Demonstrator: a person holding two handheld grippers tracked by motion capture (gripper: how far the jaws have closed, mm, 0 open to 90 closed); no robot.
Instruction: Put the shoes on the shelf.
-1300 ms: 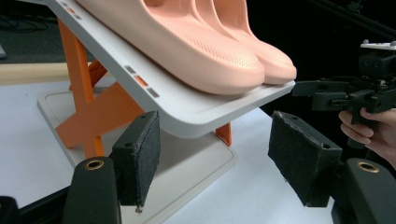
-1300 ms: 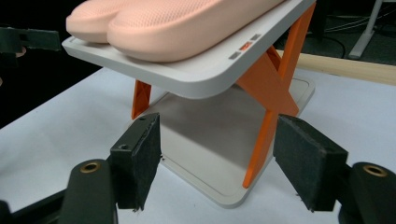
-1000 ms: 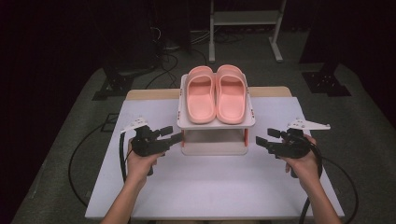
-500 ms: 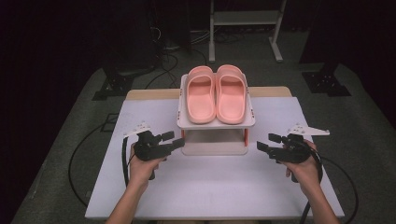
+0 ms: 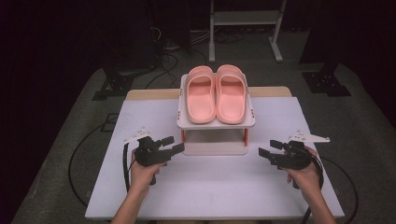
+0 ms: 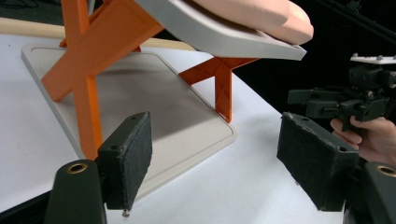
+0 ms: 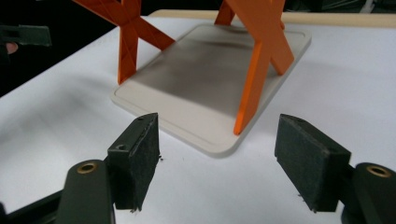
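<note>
A: What has changed?

B: Both hands have sunk toward the table; the left gripper has just been opening, nothing between its jaws.

A: And the slippers?

B: Unmoved, side by side on the rack, between the hands. The right gripper is spread and empty too, probably lining up with the rack's sides.

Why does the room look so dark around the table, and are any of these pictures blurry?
High view: light falls on the white table and the pink slippers, the floor around stays dim, the picture slightly soft. Left gripper view: the near black jaws are sharp, the rack's top shelf looms large and soft. Right gripper view: the shelf's shadow darkens the rack's base plate, with no strong glare.
</note>
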